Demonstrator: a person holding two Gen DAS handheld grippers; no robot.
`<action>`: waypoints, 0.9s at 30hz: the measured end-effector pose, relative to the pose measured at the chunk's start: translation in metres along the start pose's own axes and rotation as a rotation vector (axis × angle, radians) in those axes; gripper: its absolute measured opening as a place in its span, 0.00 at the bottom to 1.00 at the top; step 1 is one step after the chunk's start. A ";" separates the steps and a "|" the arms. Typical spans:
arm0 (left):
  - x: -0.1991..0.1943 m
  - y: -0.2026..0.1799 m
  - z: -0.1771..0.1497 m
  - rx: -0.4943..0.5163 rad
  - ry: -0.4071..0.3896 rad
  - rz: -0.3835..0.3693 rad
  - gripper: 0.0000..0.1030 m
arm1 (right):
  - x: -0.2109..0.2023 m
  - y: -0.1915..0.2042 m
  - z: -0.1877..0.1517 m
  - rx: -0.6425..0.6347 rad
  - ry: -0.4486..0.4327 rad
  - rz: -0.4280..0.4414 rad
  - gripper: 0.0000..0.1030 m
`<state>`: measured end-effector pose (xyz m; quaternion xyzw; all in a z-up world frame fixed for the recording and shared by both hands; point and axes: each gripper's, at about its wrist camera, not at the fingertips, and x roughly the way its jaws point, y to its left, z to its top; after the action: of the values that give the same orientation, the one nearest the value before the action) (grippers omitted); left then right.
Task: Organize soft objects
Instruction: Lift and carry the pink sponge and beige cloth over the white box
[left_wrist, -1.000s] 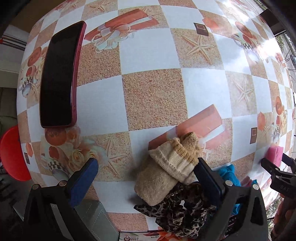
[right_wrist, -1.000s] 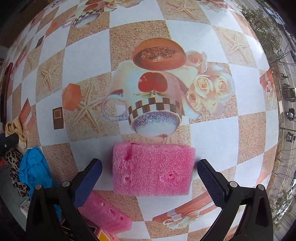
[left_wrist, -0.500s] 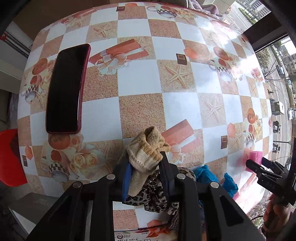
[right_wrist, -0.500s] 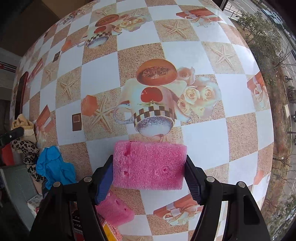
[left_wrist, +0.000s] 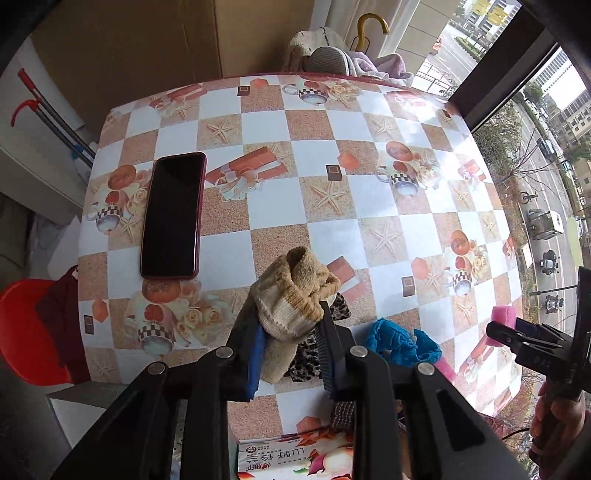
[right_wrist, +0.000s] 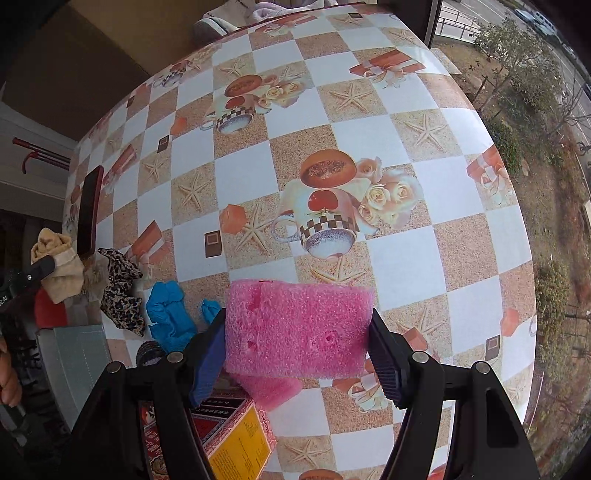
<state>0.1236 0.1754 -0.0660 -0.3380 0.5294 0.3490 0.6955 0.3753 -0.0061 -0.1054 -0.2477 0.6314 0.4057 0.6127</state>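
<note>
My left gripper (left_wrist: 290, 332) is shut on a beige knitted sock (left_wrist: 295, 295) and holds it above the table; the sock also shows in the right wrist view (right_wrist: 59, 262). Below it lies a leopard-print cloth (left_wrist: 306, 360) (right_wrist: 122, 291) and a blue glove (left_wrist: 400, 341) (right_wrist: 170, 317). My right gripper (right_wrist: 297, 339) is shut on a pink foam sponge (right_wrist: 299, 328) and holds it above the table; the sponge shows small at the right in the left wrist view (left_wrist: 503, 318). A second pink sponge (right_wrist: 271, 389) lies under it.
A dark phone in a red case (left_wrist: 171, 214) lies on the left of the checkered tablecloth (left_wrist: 332, 206). Printed boxes (right_wrist: 236, 435) (left_wrist: 295, 458) sit at the near edge. A red stool (left_wrist: 26, 328) stands left of the table.
Both grippers closed, the left on the sock and the right on the pink sponge, then lifted them up off the table, so the view widened.
</note>
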 end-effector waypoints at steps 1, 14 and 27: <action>-0.005 -0.003 -0.004 0.010 -0.005 -0.002 0.28 | -0.007 0.002 -0.002 0.000 -0.007 0.005 0.69; -0.057 -0.034 -0.087 0.162 -0.010 -0.051 0.28 | -0.055 0.018 -0.047 0.022 -0.088 0.007 0.69; -0.082 -0.033 -0.165 0.282 -0.015 -0.059 0.28 | -0.076 0.018 -0.146 0.066 -0.077 -0.045 0.69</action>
<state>0.0527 0.0089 -0.0175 -0.2498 0.5576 0.2531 0.7501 0.2867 -0.1293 -0.0394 -0.2258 0.6148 0.3798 0.6533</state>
